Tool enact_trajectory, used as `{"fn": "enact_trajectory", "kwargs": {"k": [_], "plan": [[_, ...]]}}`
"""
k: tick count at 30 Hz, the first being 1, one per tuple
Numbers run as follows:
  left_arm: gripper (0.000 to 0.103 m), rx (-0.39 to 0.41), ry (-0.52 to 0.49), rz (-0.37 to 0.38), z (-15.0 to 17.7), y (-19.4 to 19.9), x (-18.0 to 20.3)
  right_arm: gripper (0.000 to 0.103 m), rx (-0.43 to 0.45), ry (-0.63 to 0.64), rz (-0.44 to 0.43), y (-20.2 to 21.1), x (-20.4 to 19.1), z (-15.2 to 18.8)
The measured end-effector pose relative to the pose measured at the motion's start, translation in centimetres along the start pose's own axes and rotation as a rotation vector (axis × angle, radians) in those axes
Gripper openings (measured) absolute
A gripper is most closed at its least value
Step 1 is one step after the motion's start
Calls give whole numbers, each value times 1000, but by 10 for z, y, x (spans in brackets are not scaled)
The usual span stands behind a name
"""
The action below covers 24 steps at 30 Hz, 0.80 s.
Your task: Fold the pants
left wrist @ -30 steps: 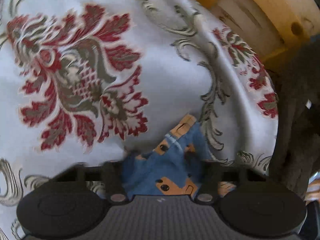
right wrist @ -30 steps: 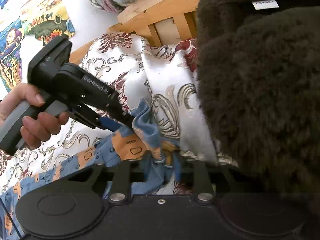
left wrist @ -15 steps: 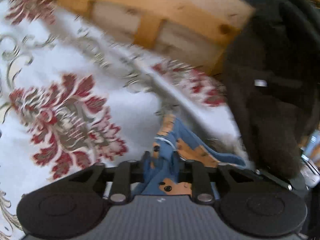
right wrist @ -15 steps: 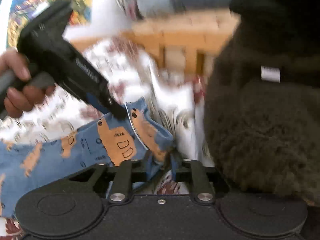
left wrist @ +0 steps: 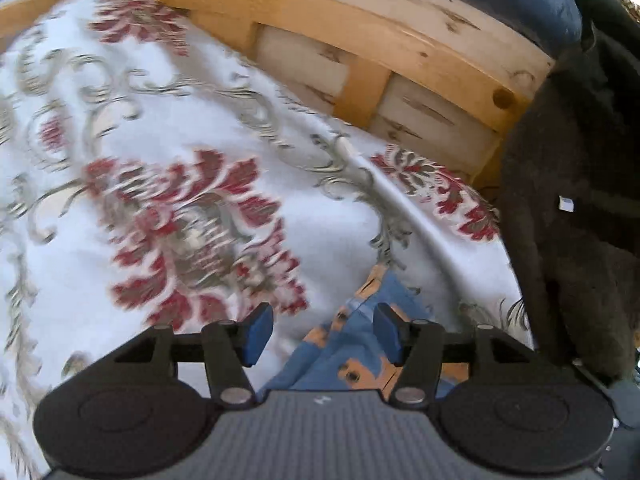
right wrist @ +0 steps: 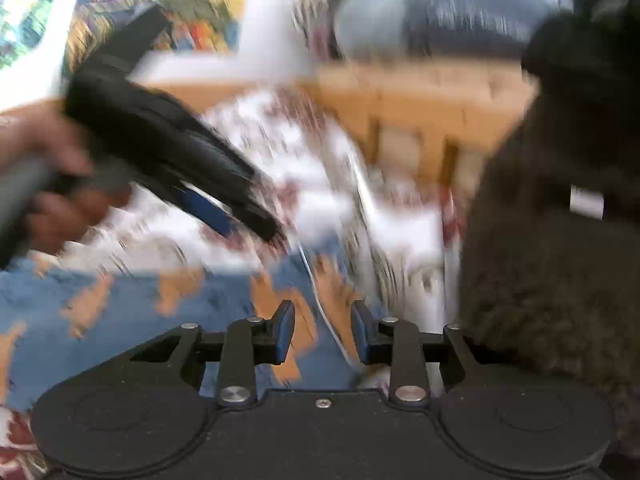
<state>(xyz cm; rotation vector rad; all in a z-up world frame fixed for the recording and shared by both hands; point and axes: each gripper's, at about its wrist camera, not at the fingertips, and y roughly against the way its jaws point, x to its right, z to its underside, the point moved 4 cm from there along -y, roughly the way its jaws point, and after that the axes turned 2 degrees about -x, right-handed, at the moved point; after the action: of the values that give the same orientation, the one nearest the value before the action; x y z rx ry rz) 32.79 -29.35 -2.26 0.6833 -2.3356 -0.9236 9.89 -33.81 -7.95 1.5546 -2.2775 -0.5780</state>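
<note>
Small blue pants with orange prints (left wrist: 352, 344) lie on a white bedspread with red and grey floral pattern (left wrist: 168, 184). My left gripper (left wrist: 320, 332) is open above the pants' end, the cloth lying between and under its blue pads (left wrist: 256, 332). In the blurred right wrist view the pants (right wrist: 160, 312) stretch to the left across the bed. My right gripper (right wrist: 322, 332) is open over the pants' edge. The left gripper (right wrist: 256, 216) shows there too, held in a hand, its tip just above the cloth.
A wooden bed frame (left wrist: 360, 52) runs along the back. A dark brown fluffy blanket (left wrist: 580, 220) is piled at the right, close to both grippers; it also shows in the right wrist view (right wrist: 560, 220). Blue bedding (right wrist: 460, 16) lies beyond the frame.
Both grippers were shut on the pants' end; both have opened and let the cloth go. The pants now lie flatter on the bed. Both views have lifted a little.
</note>
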Motion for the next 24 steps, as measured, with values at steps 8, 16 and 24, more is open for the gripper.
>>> {"fn": "enact_trajectory", "kwargs": {"k": [8,16,24], "plan": [[61,6,106,-268,58,37,-45,55,74,-10,-130,23,-8,-9],[86,90,155,-301,150,158,-102,79,15,236,-552,1,-109,-52],[87,-12,237,-348,255,221,-150,78,-186,351,-852,-64,-211,-84]]}}
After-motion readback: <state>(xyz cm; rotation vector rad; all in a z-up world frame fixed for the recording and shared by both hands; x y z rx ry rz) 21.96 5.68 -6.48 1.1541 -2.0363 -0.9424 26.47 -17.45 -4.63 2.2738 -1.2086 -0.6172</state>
